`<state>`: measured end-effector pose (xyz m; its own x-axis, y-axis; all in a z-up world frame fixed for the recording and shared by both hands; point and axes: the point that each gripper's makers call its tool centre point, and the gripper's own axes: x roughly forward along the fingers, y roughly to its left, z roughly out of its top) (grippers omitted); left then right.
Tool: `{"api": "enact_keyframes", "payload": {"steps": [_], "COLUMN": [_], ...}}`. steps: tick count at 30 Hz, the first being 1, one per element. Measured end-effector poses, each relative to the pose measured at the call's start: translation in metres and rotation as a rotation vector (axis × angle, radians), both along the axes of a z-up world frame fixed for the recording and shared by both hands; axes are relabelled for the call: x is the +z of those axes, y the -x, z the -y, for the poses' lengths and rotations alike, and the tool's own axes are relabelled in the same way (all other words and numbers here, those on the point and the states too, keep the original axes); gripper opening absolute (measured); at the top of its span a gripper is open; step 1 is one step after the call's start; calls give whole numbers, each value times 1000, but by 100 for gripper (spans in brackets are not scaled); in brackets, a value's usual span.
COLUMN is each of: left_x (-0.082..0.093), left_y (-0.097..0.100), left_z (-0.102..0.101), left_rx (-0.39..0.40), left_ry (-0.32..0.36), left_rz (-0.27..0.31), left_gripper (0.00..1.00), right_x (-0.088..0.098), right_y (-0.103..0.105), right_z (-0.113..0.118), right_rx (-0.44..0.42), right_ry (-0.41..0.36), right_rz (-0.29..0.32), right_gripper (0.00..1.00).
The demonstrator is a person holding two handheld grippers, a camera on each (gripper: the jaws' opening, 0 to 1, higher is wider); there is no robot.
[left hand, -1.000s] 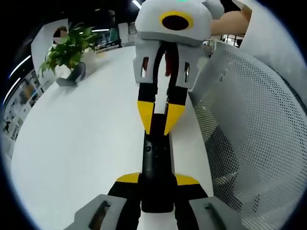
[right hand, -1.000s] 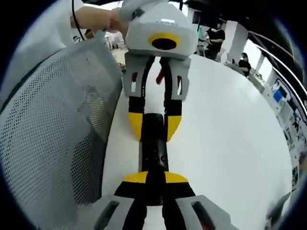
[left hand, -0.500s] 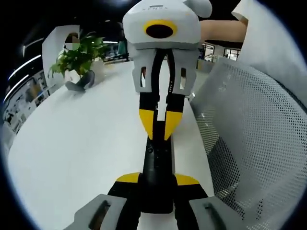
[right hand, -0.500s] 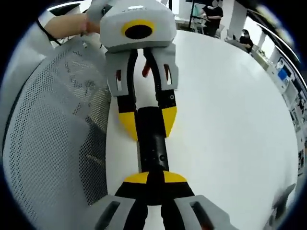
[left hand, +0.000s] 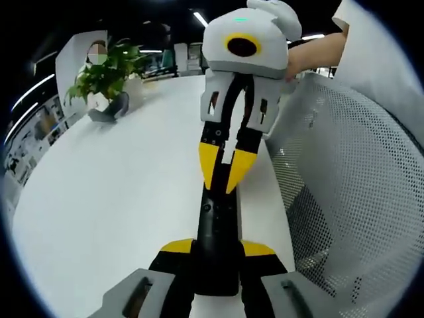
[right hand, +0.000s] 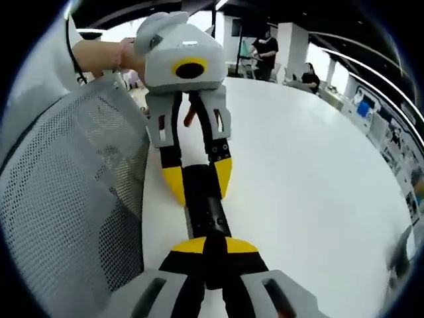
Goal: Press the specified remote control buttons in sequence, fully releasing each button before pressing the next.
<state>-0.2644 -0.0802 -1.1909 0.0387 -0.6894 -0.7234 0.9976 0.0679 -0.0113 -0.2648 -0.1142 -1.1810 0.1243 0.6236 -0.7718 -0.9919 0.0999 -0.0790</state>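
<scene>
A broad white table (left hand: 112, 192) with a smooth, plain top spreads across the middle and left of the left gripper view, and across the middle and right of the right gripper view (right hand: 311, 172). A potted green plant (left hand: 105, 76) stands on it at the upper left of the left gripper view, near the far edge. A black remote control (left hand: 216, 232) runs lengthwise over the tabletop at the lower centre of both views (right hand: 204, 209); whether it touches the top cannot be told.
</scene>
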Motion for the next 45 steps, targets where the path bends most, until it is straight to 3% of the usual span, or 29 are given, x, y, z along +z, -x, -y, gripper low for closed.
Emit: {"api": "enact_keyframes", "payload": {"steps": [2, 6, 12, 15, 18, 24, 28, 30, 34, 37, 42, 45], "left_x": [0, 0, 0, 0, 0, 0, 0, 0, 0, 0, 0, 0], "left_y": [1, 1, 1, 1, 2, 1, 1, 1, 1, 1, 1, 1], "left_z": [0, 0, 0, 0, -1, -1, -1, -1, -1, -1, -1, -1], "left_rx": [-5, -3, -1, -2, -7, -6, -4, -2, 6, 7, 7, 7], "left_ry": [-5, -5, 0, -5, -12, -16, -18, -18, -16, -16, -12, -10], "left_rz": [1, 1, 1, 1, 4, 3, 2, 1, 0, 1, 1, 1], "left_gripper": [24, 24, 24, 24, 24, 24, 24, 24, 24, 24, 24, 24], "right_x": [-1, -1, -2, -3, -5, -5, -3, -1, 0, 0, 0, 0], "right_y": [1, 0, 2, 1, 0, 0, -1, -1, 0, 1, 2, 2], "right_z": [-1, -2, -4, -4, -4, -3, -3, -2, -2, -2, -5, -6], "right_rx": [53, 80, 151, 146, 72, 98, 59, -26, -54, -59, 40, 53], "right_ry": [22, 50, 140, 209, 239, 268, 159, 12, -98, -93, -28, 2], "right_rz": [16, -25, 1, -25, -109, -95, -90, -87, -45, -43, 17, 4], "right_gripper": [5, 5, 5, 5, 4, 4, 4, 4, 4, 4, 3, 2]}}
